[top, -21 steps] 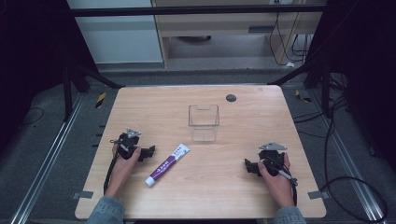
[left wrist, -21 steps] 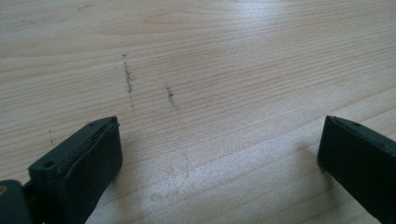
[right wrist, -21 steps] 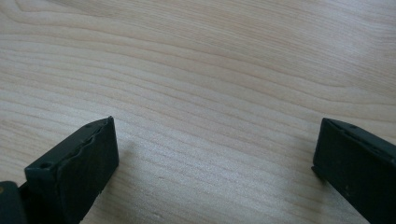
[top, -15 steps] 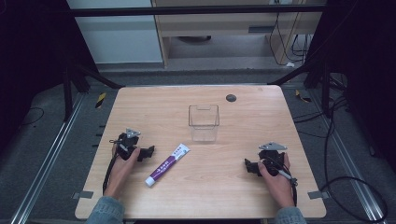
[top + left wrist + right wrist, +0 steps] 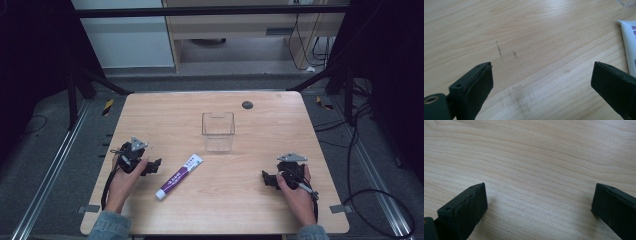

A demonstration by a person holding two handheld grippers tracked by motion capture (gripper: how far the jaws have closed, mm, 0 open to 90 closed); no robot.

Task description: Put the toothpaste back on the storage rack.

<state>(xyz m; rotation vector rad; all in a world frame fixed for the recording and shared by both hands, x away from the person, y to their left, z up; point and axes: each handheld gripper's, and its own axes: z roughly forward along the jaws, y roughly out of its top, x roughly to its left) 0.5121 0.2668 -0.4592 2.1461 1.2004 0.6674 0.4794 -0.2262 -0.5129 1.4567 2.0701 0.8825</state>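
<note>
While both grippers rest on the wooden table [image 5: 170, 110], a toothpaste tube [image 5: 179, 176] lies between them, nearer the left one.

Table: bears a clear open container [image 5: 218, 131] at centre and a small dark disc [image 5: 247, 105] near the far edge. Tube: flat, diagonal, cap toward the near edge, just beside the left gripper [image 5: 154, 165], untouched. Left gripper: jaws wide apart, empty. Right gripper [image 5: 266, 179]: jaws wide apart over bare wood, well apart from the tube.

White tube [image 5: 179, 176] with purple print; pale wood-grain table [image 5: 260, 200].
</note>
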